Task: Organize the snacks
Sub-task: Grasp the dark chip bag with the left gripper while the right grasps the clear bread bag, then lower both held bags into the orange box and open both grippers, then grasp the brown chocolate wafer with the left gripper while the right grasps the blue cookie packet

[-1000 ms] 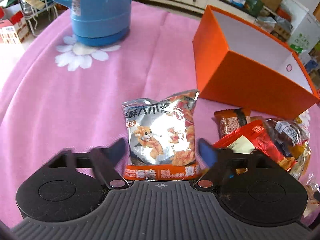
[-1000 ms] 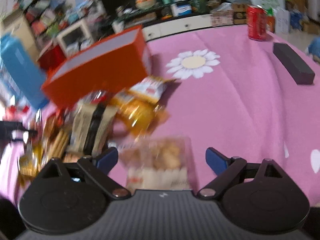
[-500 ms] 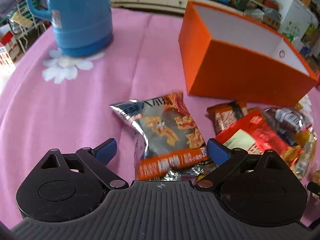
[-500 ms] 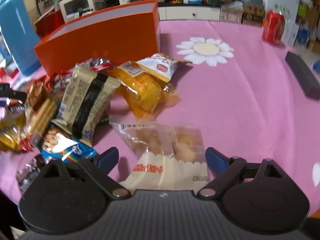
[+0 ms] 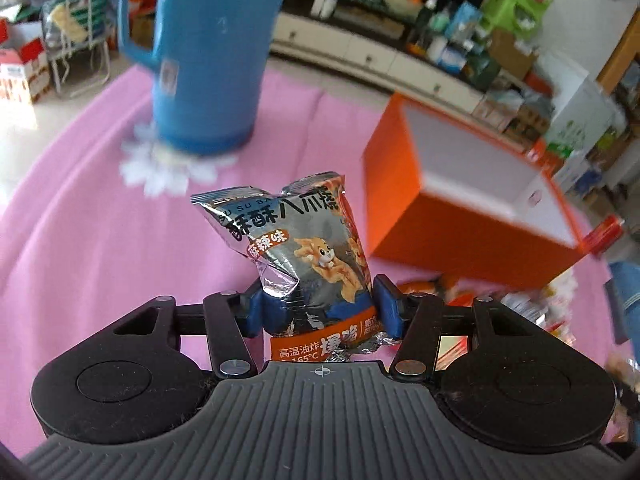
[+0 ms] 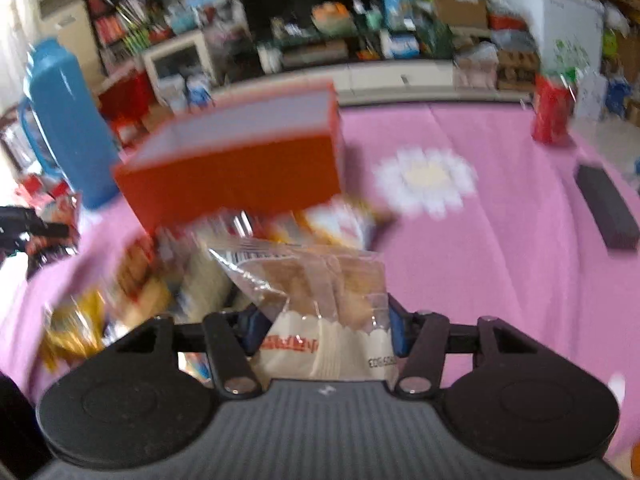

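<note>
**Two light packets gripped, each by its lower end**

The left tool has just been closing and now pinches a silver and orange snack bag between its blue pads, which press on the bag's lower part just above the bottom seal. The bag stands up off the pink surface, its top leaning a little left. It looks light and puffed with air, with a slick, crinkly foil skin; the contents are likely brittle, so a hard squeeze could crush them or let the foil slide. A low grip near the seal, as here, seems sound.

The right tool has likewise just been closing and holds a clear packet of small cakes by its white printed lower half. The film is soft and floppy, and the cakes inside are probably tender, so the upper part may sag or swing when carried.

The orange box sits open-topped on the surface, near both tools, with loose snacks heaped in front of it. A blue flask stands further off. Both packets appear bound for the box, and should go in gently.
</note>
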